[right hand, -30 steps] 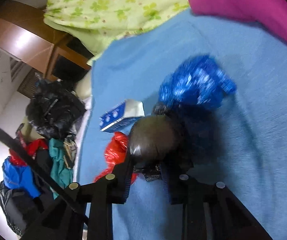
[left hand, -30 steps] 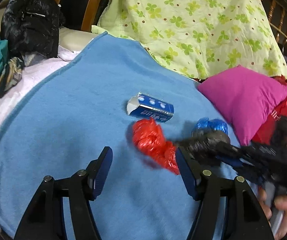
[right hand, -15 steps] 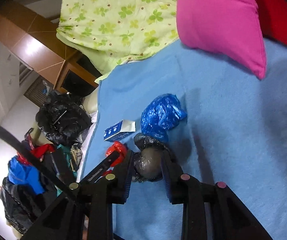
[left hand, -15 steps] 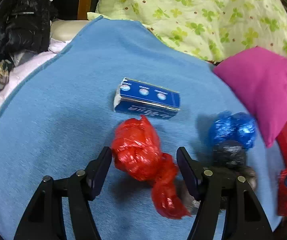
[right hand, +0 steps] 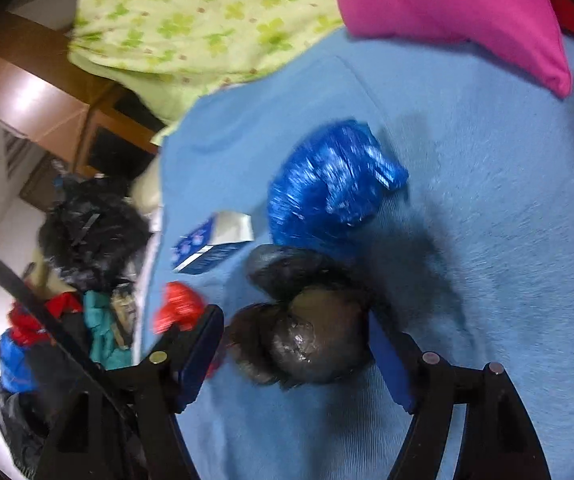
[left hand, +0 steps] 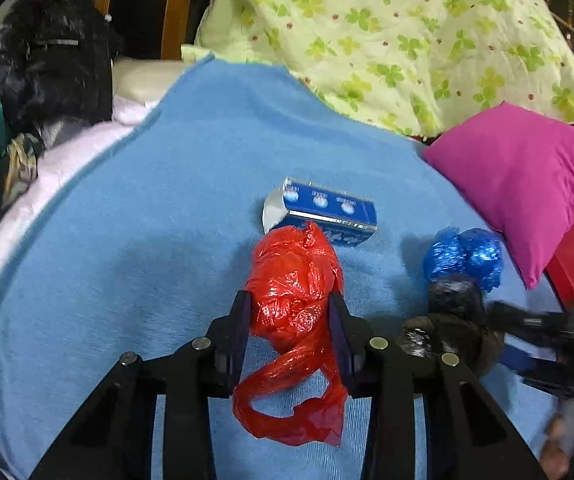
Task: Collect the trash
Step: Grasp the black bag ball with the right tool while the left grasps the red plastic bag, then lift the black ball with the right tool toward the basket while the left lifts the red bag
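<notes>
I am working over a light blue fleece blanket [left hand: 135, 240] spread on a bed. My left gripper [left hand: 290, 320] is closing its jaws on a crumpled red plastic bag [left hand: 295, 280]; both pads are pressing against the sides of the bundle, and its loose tail is trailing back between the arms toward the camera. Just beyond the red bag, touching its far edge, a small blue and white cardboard box [left hand: 327, 208] is lying on its side with one end flap open.

My right gripper [right hand: 295, 340] is opening its jaws. A crumpled black plastic bag [right hand: 307, 332] is sitting between them on the blanket; the left pad is standing clear of it, and I cannot tell whether the right pad is touching it. Directly beyond the black bag, touching it, a crumpled shiny blue plastic bag [right hand: 331, 188] is resting on the blanket.

A magenta cushion [left hand: 527, 176] is lying near the blue bag, and a pale green clover-print quilt [left hand: 387, 32] is heaped at the blanket's far edge.
</notes>
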`<action>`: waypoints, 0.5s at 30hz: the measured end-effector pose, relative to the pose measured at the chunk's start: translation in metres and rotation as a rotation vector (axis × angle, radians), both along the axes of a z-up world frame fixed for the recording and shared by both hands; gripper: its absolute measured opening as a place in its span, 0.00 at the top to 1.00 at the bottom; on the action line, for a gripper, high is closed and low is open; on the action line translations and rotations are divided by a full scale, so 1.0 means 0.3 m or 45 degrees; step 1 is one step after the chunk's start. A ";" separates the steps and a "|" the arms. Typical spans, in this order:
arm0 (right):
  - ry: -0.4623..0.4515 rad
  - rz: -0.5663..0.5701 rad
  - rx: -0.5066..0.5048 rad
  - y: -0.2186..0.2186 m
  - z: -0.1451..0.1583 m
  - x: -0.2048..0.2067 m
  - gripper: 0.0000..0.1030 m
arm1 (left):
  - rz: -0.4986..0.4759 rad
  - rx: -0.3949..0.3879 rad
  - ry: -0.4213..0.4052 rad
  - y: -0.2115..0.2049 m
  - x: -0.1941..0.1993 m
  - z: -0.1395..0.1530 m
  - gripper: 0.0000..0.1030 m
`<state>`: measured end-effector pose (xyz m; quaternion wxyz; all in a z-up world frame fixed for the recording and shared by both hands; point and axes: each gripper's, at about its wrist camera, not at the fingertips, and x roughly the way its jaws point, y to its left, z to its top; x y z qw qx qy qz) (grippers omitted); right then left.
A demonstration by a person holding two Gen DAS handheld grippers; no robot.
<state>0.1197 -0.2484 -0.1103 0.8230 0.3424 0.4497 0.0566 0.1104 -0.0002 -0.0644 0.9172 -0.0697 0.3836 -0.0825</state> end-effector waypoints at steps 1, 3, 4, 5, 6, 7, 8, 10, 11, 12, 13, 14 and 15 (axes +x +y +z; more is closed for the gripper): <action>0.026 0.007 -0.008 0.015 -0.020 0.013 0.31 | -0.007 0.013 -0.023 0.001 -0.015 0.012 0.61; 0.011 0.005 -0.046 0.042 -0.032 0.015 0.44 | -0.013 0.049 -0.064 0.001 -0.034 0.031 0.61; -0.012 0.019 -0.073 0.055 -0.020 0.013 0.47 | -0.014 0.060 -0.079 0.001 -0.042 0.037 0.61; -0.040 0.043 -0.095 0.067 -0.005 0.007 0.52 | -0.017 0.068 -0.095 0.001 -0.049 0.044 0.61; -0.071 0.049 -0.108 0.072 0.011 -0.005 0.57 | -0.020 0.071 -0.109 0.002 -0.054 0.051 0.61; -0.105 0.057 -0.114 0.073 0.027 -0.018 0.59 | -0.022 0.071 -0.121 0.002 -0.059 0.057 0.61; -0.152 0.068 -0.126 0.072 0.055 -0.038 0.62 | -0.024 0.071 -0.130 0.002 -0.063 0.062 0.61; -0.211 0.068 -0.166 0.065 0.095 -0.069 0.66 | -0.028 0.079 -0.157 -0.006 -0.072 0.073 0.61; -0.255 0.065 -0.194 0.055 0.124 -0.094 0.66 | -0.031 0.085 -0.167 -0.010 -0.078 0.077 0.61; -0.282 0.062 -0.206 0.048 0.142 -0.107 0.66 | -0.037 0.093 -0.179 -0.018 -0.086 0.083 0.61; -0.321 0.058 -0.221 0.034 0.168 -0.129 0.66 | -0.045 0.100 -0.191 -0.027 -0.094 0.088 0.61; -0.349 0.054 -0.229 0.020 0.187 -0.145 0.66 | -0.051 0.108 -0.202 -0.037 -0.101 0.093 0.61; -0.377 0.047 -0.241 0.005 0.208 -0.164 0.66 | -0.057 0.123 -0.217 -0.048 -0.110 0.098 0.61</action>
